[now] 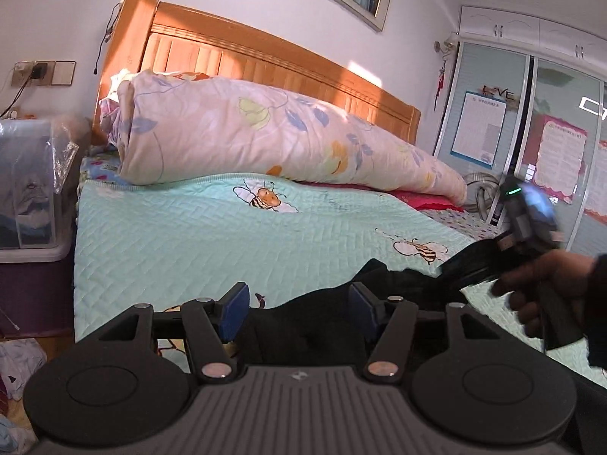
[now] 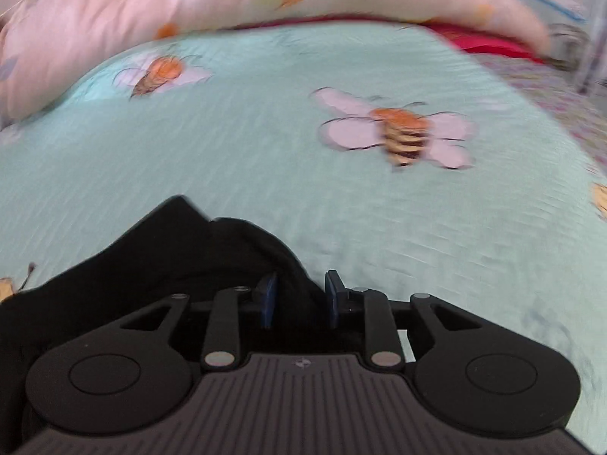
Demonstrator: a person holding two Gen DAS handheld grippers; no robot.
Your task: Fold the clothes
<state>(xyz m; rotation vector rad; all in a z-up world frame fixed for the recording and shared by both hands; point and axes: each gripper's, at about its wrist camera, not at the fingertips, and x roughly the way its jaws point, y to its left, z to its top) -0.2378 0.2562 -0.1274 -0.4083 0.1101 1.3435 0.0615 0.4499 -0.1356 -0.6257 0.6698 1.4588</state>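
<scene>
A black garment (image 1: pixel 322 318) lies bunched at the near edge of the mint bee-print bedspread (image 1: pixel 212 242). My left gripper (image 1: pixel 299 313) is open, its blue pads apart, with the garment's edge between them. My right gripper (image 2: pixel 299 299) stands partly open around a raised fold of the same black garment (image 2: pixel 151 265); I cannot tell whether its pads touch the cloth. The right gripper also shows in the left wrist view (image 1: pixel 455 269), held in a hand at the garment's right end. The right wrist view is motion-blurred.
A rolled floral quilt (image 1: pixel 273 132) lies along the wooden headboard (image 1: pixel 242 49). A plastic storage box (image 1: pixel 30 204) stands left of the bed. A wardrobe (image 1: pixel 531 125) stands at the right. Clothes (image 1: pixel 19 364) lie on the floor at the left.
</scene>
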